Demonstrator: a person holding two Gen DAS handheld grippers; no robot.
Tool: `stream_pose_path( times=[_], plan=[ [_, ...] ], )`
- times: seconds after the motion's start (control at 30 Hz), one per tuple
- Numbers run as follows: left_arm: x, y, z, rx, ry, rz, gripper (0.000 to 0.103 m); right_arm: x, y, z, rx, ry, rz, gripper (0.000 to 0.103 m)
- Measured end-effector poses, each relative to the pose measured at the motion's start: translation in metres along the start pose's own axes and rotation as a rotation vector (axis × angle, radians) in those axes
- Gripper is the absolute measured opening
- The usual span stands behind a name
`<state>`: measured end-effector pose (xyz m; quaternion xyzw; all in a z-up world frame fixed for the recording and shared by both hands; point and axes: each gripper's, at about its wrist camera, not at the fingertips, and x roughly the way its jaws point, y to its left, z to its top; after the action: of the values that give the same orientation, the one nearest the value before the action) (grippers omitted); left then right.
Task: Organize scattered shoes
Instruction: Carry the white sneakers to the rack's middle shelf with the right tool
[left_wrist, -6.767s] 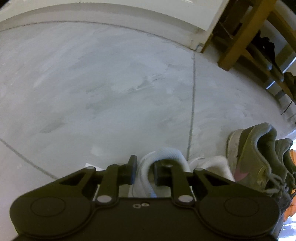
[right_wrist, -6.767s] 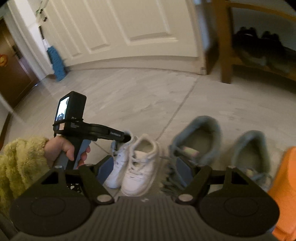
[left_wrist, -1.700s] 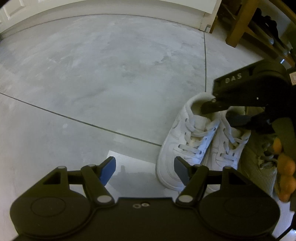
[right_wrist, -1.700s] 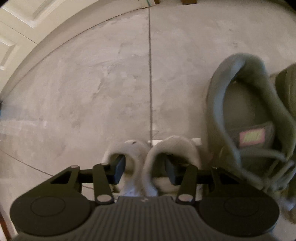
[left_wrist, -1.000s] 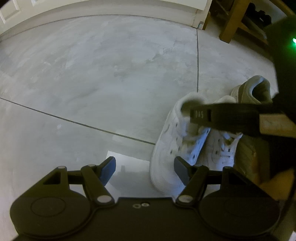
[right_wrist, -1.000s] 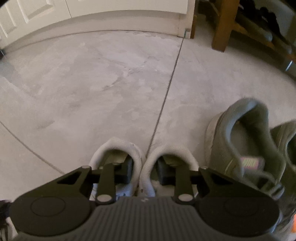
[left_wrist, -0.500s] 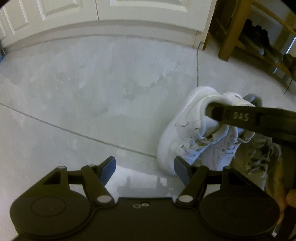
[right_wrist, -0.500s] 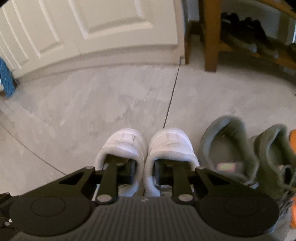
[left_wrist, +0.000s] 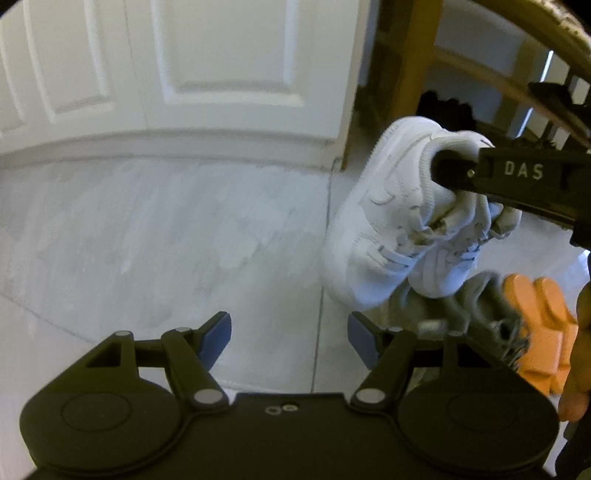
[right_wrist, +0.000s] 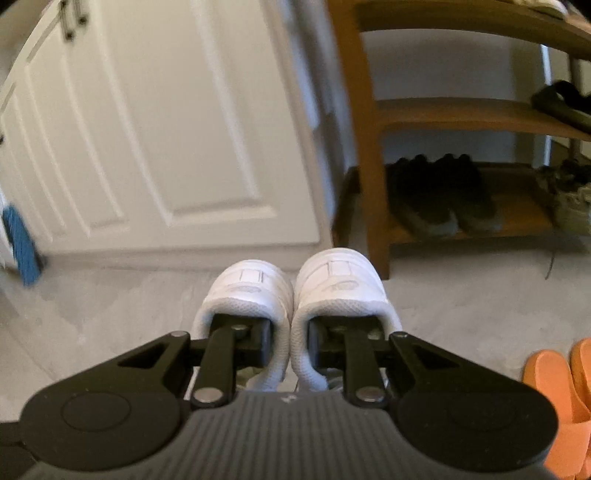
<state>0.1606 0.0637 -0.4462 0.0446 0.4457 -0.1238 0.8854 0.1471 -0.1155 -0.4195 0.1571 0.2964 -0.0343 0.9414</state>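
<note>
My right gripper (right_wrist: 290, 345) is shut on a pair of small white sneakers (right_wrist: 295, 291), one finger inside each shoe, pinching the two inner collars together. The pair hangs in the air, toes pointing away toward the wooden shoe rack (right_wrist: 376, 199). In the left wrist view the same white sneakers (left_wrist: 384, 229) dangle from the right gripper (left_wrist: 448, 175) at the upper right, above the floor. My left gripper (left_wrist: 290, 332) is open with nothing between its blue pads, low over the grey floor and left of the sneakers.
A white panelled door (right_wrist: 166, 129) stands at the left. The rack's bottom shelf holds dark shoes (right_wrist: 439, 199) and a lighter shoe (right_wrist: 572, 199). Orange slippers (right_wrist: 557, 402) and grey-green sneakers (left_wrist: 476, 310) lie on the floor at the right. A blue object (right_wrist: 22, 243) leans at far left.
The right gripper has lifted the white sneakers off the floor and tilted up toward the rack. The left gripper has risen too and stayed open.
</note>
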Motion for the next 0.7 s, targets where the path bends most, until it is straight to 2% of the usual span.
stream_pose_path(
  times=[0.17, 0.4, 0.53, 0.6, 0.7],
  plan=[
    [-0.008, -0.013, 0.024, 0.016, -0.015, -0.030, 0.070, -0.022, -0.018, 0.024, 0.054, -0.049, -0.025, 0.022],
    [-0.015, -0.048, 0.075, 0.096, -0.022, -0.130, 0.070, -0.040, -0.063, 0.082, 0.175, -0.090, -0.183, 0.022],
    [-0.012, -0.078, 0.107, 0.145, 0.003, -0.172, 0.070, -0.049, -0.080, 0.115, 0.168, -0.106, -0.277, 0.022],
    [-0.009, -0.099, 0.126, 0.167, -0.020, -0.181, 0.070, -0.052, -0.089, 0.127, 0.145, -0.106, -0.306, 0.022],
    [-0.001, -0.126, 0.146, 0.196, -0.012, -0.186, 0.070, -0.054, -0.105, 0.141, 0.141, -0.109, -0.336, 0.022]
  ],
)
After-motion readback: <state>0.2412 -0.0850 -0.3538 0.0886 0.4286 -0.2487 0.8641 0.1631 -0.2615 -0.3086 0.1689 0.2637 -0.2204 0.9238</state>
